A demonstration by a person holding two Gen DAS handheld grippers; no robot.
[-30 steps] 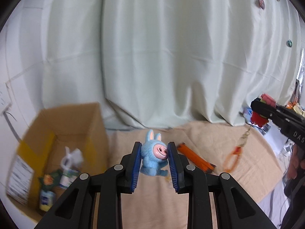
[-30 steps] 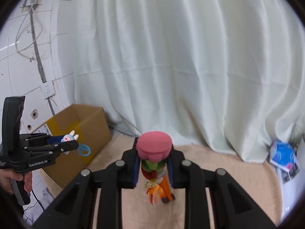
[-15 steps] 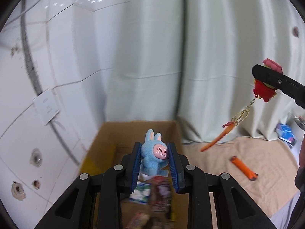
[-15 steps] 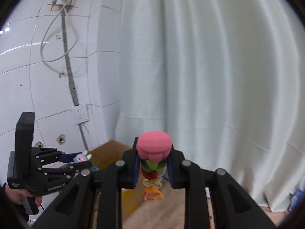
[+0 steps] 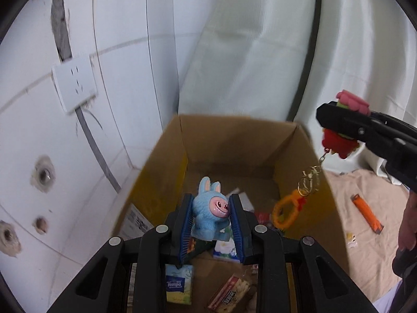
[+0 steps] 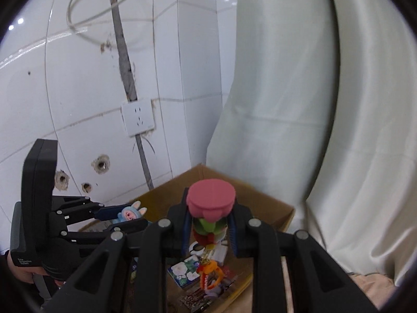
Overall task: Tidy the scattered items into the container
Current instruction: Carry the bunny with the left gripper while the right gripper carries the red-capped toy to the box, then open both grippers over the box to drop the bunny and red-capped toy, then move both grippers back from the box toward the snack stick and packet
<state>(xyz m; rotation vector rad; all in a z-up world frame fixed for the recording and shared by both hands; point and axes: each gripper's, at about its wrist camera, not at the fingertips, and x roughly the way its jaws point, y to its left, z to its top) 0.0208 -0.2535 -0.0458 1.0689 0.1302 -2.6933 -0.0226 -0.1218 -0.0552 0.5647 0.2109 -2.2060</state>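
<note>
My left gripper [image 5: 210, 208] is shut on a blue bunny toy [image 5: 209, 212] and holds it above the open cardboard box [image 5: 234, 130]. My right gripper [image 6: 208, 219] is shut on a pink-topped keychain charm [image 6: 211, 199] whose orange clip [image 6: 210, 274] dangles over the box [image 6: 260, 195]. From the left wrist view the right gripper [image 5: 336, 122] holds the charm [image 5: 338, 143] at the box's right rim, with its orange ring [image 5: 285, 212] hanging inside. The left gripper with the bunny [image 6: 130, 212] shows at the box's left in the right wrist view.
The box holds tissue packs [image 5: 179, 284], a snack packet [image 5: 230, 292] and a floral pack [image 6: 186, 271]. An orange marker [image 5: 366, 214] lies on the beige cloth [image 5: 365, 195] right of the box. A tiled wall with a socket [image 5: 74, 88] and a curtain [image 6: 312, 104] stand behind.
Both grippers have swung left from over the beige cloth to over the box and come closer to it, each keeping its toy. The charm's clip now hangs inside the box.
</note>
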